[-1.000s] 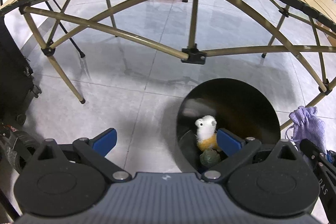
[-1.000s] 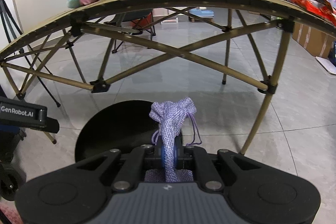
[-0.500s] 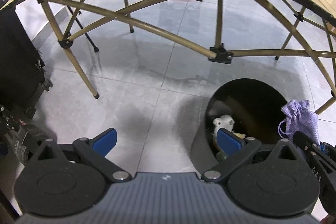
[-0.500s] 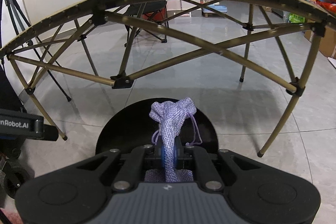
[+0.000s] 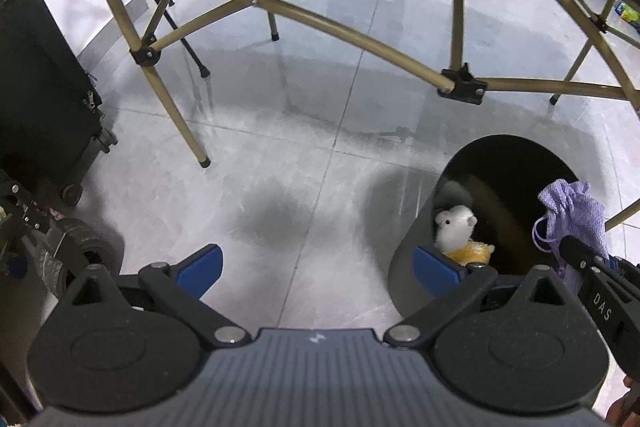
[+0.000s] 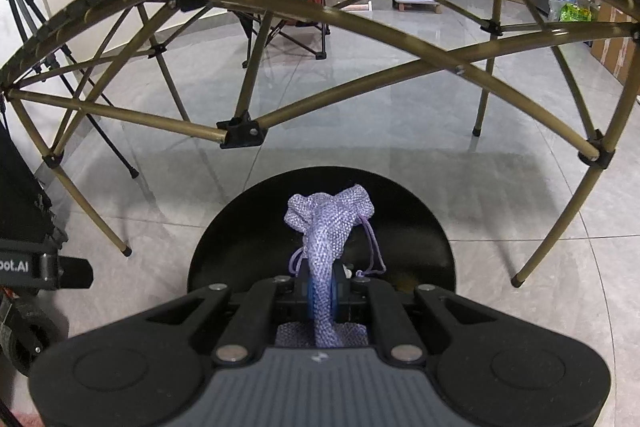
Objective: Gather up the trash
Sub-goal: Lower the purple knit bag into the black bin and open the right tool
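Lilac knitted drawstring pouch: your right gripper pinches it tight, hanging over the round black bin, apparently ready for dropping. Left gripper: wide, empty, near the bin's left rim, presumably clear of the drop.

Lavender mesh drawstring pouch pinched upright above black bin.
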Demonstrator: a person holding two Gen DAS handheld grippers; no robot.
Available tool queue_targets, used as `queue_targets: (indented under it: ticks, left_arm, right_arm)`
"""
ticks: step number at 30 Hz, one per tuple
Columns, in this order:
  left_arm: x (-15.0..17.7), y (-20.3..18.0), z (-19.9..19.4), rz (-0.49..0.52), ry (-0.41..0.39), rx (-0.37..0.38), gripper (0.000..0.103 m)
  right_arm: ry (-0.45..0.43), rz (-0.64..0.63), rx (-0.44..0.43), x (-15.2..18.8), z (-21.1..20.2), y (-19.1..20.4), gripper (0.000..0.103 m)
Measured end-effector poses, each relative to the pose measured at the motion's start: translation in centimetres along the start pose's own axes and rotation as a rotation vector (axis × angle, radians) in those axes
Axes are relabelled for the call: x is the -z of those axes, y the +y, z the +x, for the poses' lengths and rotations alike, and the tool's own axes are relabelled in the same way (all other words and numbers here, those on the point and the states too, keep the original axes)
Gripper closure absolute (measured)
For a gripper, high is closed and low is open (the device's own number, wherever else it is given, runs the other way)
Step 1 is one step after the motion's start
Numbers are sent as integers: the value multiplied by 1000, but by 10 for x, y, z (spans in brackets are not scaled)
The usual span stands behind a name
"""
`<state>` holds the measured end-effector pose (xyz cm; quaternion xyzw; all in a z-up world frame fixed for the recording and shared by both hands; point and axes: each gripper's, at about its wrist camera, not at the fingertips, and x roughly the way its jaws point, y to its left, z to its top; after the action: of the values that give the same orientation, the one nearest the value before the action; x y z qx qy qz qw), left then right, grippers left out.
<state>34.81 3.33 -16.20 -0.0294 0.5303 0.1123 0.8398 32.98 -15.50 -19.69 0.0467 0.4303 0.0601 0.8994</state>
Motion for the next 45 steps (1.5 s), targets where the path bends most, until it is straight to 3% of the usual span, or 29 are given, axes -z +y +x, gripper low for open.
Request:
queue_targets:
  ticks: [11,23,26,28,30,31,45]
  left_arm:
    - [2,28,9,-57,28,-42,0]
    - [3,32,5,-60,26,-26,0]
    - [3,33,4,-63,28,-26,0]
    - [2,34,4,-71,28,-28,0]
    - [2,35,4,-75,28,-28,0]
    - [2,34,4,-75,28,-28,0]
    - [2,30,2,-67,20,-22,0]
  right_arm:
    - [37,-8,-10,-5,23,13,96]
    - [72,-1,13,-5,37,16,93]
    - [77,37,11,-7,40,12,74]
    - [89,59,13,-8,41,9,30]
    - [89,56,34,-7,42,9,4]
    - [95,54,38,-8,43,10,0]
    - [106,61,44,-7,39,8,0]
